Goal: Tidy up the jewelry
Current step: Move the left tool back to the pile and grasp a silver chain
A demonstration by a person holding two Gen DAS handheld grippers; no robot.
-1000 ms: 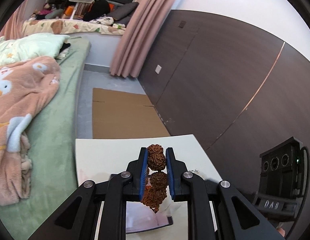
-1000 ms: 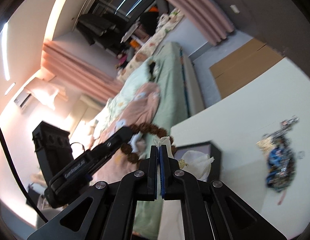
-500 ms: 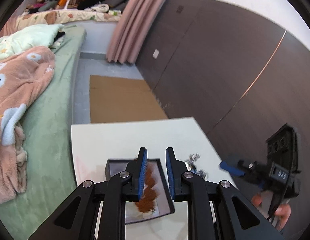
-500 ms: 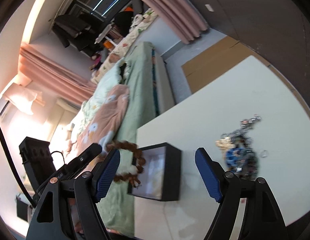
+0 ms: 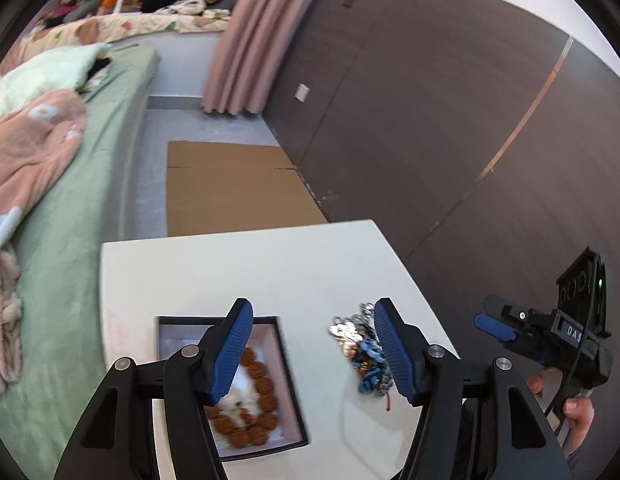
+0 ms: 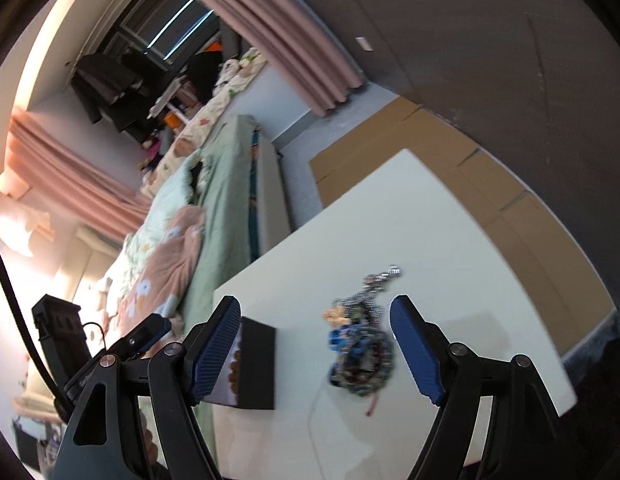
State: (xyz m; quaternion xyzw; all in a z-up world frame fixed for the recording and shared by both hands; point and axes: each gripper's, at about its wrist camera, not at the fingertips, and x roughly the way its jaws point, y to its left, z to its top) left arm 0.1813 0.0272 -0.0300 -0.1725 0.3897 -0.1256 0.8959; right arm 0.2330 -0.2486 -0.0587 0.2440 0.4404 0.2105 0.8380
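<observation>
Left gripper [image 5: 314, 354]: blue-padded jaws spread wide apart, holding nothing, poised above the table between the box and the loose jewelry.

Right gripper [image 6: 316, 354]: jaws likewise wide apart and empty, hovering over the jewelry heap; also seen at the right edge of the left wrist view, gripped by a hand [image 5: 578, 410].

Bead bracelet [image 5: 255, 400]: ring of brown, rough-textured beads lying inside the box on its pale lining, partly hidden behind the left gripper's left finger.

Box [image 5: 293, 412]: black, open-topped, rectangular, sitting on the table near its bed-side edge.

Jewelry heap [image 6: 360, 350]: tangle of silver chain, blue pieces and a thin red strand, resting on the table just beside the box, apart from it.

Table [image 5: 249, 268]: white top, bearing box and heap.

Cardboard sheet [image 5: 229, 188]: flattened on the floor beyond the table.

Bed [image 5: 73, 200]: green cover, pink blanket [image 5: 25, 160] on top, left of the table.

Curtain [image 5: 253, 36]: pink, hanging at the far end beside a dark wall panel [image 5: 430, 100].
</observation>
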